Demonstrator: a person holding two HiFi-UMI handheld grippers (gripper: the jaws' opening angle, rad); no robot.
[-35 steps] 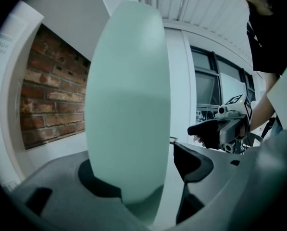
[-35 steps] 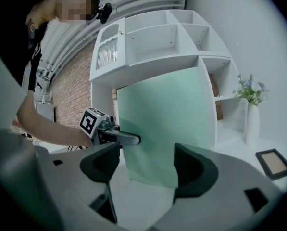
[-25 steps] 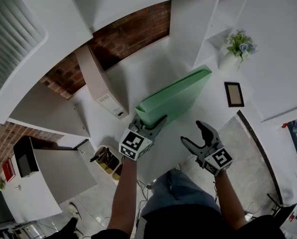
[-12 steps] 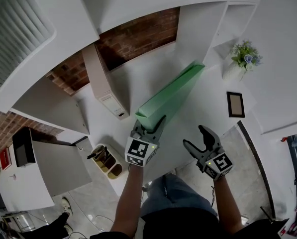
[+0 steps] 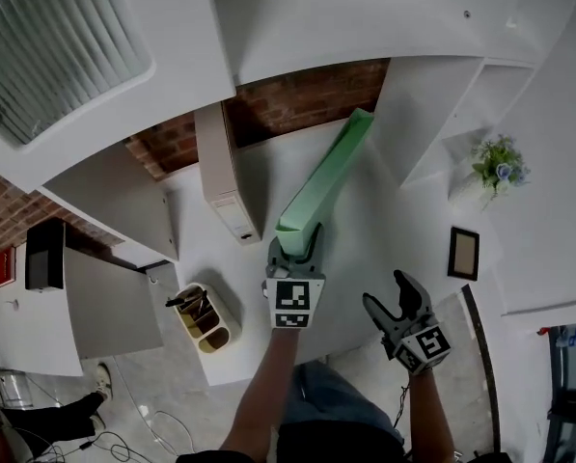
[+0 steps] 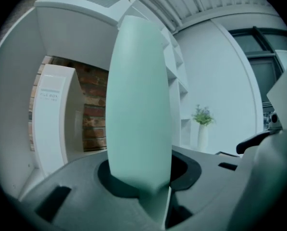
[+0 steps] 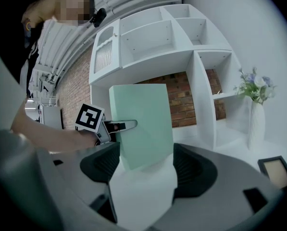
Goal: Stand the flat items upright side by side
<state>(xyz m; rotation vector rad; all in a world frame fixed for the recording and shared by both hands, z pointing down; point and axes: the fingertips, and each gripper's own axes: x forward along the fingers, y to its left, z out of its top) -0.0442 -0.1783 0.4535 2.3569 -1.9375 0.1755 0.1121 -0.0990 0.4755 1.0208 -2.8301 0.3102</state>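
Observation:
A mint-green file box [image 5: 321, 183] stands on edge on the white desk [image 5: 384, 222], its long side running back toward the brick wall. My left gripper [image 5: 295, 243] is shut on its near end; the jaws have tightened a little on it. In the left gripper view the green box [image 6: 138, 114] fills the middle between the jaws. A white file box [image 5: 226, 174] stands upright just left of it, with a gap between them. My right gripper [image 5: 404, 293] hangs open and empty at the desk's front right. The right gripper view shows the green box [image 7: 142, 124] and the left gripper [image 7: 115, 126] ahead.
A white shelf unit [image 5: 432, 114] rises behind the desk on the right. A vase with a plant [image 5: 495, 167] and a small picture frame [image 5: 463, 252] sit at the right. A yellow pen holder [image 5: 206, 318] stands at the desk's front left corner.
The green box has swung from a slanted lie to point straight back, closer to the white file box. My left gripper turned with it. The right gripper drifted slightly.

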